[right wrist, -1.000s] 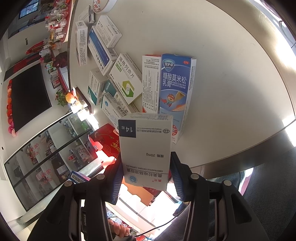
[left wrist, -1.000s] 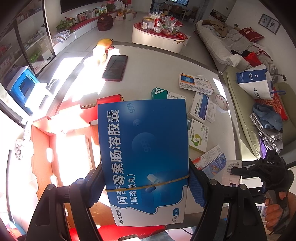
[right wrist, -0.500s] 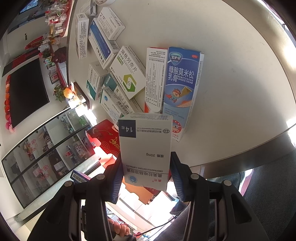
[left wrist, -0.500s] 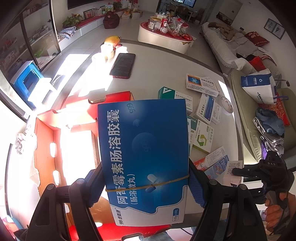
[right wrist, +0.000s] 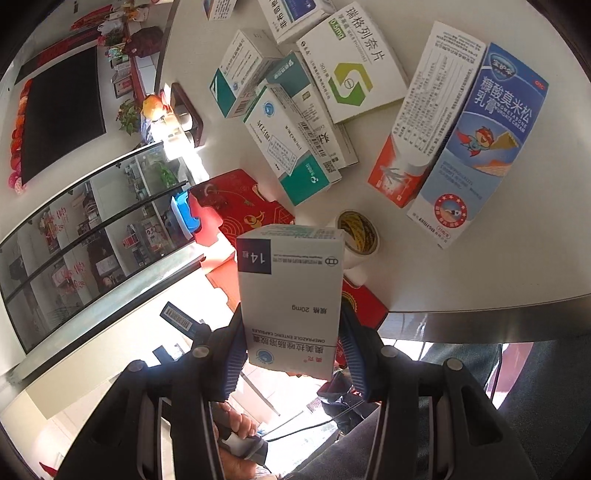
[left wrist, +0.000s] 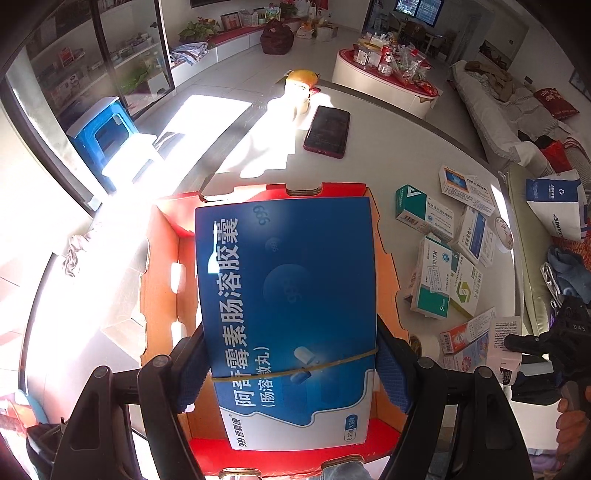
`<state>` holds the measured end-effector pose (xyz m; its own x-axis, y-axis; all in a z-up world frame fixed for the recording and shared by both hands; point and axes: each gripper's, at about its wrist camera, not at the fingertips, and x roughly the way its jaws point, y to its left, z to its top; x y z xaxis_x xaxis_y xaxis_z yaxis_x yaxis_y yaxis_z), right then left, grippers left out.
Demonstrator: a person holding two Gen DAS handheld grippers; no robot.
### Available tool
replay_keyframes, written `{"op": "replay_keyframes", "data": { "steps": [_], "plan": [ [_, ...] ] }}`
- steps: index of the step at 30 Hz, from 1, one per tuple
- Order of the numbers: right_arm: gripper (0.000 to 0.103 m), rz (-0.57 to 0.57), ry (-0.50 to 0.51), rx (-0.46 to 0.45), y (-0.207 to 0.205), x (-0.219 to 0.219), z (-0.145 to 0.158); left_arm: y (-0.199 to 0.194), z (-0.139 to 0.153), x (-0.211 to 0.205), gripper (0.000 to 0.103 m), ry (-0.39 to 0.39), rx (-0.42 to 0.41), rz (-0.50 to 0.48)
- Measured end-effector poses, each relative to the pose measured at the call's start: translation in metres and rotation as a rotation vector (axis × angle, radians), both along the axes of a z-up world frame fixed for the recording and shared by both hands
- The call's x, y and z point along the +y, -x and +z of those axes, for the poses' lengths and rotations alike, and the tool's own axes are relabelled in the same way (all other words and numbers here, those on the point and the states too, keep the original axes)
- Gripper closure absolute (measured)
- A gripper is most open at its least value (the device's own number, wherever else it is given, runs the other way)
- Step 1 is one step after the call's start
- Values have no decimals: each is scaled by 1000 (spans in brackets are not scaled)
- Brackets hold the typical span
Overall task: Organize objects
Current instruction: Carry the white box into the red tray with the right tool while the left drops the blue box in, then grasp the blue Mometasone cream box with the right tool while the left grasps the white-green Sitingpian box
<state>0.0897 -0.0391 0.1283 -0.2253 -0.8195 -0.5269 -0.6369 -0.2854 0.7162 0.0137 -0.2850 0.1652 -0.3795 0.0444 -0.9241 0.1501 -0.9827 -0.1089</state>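
Sunlight is thrown across the red cardboard box (left wrist: 162,258), above which the big blue medicine pack (left wrist: 288,295) is pinched flat by the left gripper (left wrist: 295,373), seemingly for lowering inside. Further right, 1 small white capsule carton (right wrist: 291,295) is clamped in the right gripper (right wrist: 291,354), while several medicine boxes (right wrist: 295,147) are left on the table (right wrist: 258,22).

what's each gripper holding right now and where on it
Left gripper clamps the large flat blue medicine box across its long edges, near the white end. Right gripper pinches the small white capsule carton by its side faces.
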Motion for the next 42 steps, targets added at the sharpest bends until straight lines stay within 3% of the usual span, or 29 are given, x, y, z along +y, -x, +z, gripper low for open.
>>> {"op": "replay_keyframes", "data": {
  "steps": [7, 12, 17, 18, 20, 21, 24, 27, 31, 35, 37, 39, 42],
  "plan": [
    [56, 240, 3, 82, 38, -71, 18, -10, -3, -19, 21, 9, -4, 53],
    [56, 290, 6, 87, 68, -112, 22, -8, -10, -22, 21, -9, -13, 63],
    [54, 335, -31, 95, 104, -151, 20, 16, -29, -25, 21, 22, -46, 57],
    [50, 339, -47, 97, 111, -156, 19, 21, -33, -26, 21, 30, -53, 59],
    [10, 339, -101, 104, 119, -159, 19, 31, -44, -30, 20, 57, -82, 58],
    [5, 332, -132, 115, 121, -156, 23, 36, -49, -31, 20, 78, -101, 55],
    [5, 318, -176, 147, 120, -133, 30, 45, -59, -35, 20, 136, -156, 51],
    [5, 181, -285, 92, 93, -70, 29, 43, -47, -33, 21, 153, -125, 42],
    [1, -105, -479, -203, 14, 34, 3, 47, -21, 2, 20, 117, -74, -51],
    [0, -359, -427, -446, -50, 86, -39, 64, -4, 63, 12, 6, -49, -190],
    [0, -428, -397, -475, -63, 91, -51, 78, 0, 99, 11, -53, -43, -252],
    [0, -476, -377, -448, -65, 90, -57, 94, -2, 137, 8, -87, -58, -313],
    [0, -488, -373, -428, -55, 82, -61, 115, -21, 189, 3, -28, -95, -396]
  ]
}}
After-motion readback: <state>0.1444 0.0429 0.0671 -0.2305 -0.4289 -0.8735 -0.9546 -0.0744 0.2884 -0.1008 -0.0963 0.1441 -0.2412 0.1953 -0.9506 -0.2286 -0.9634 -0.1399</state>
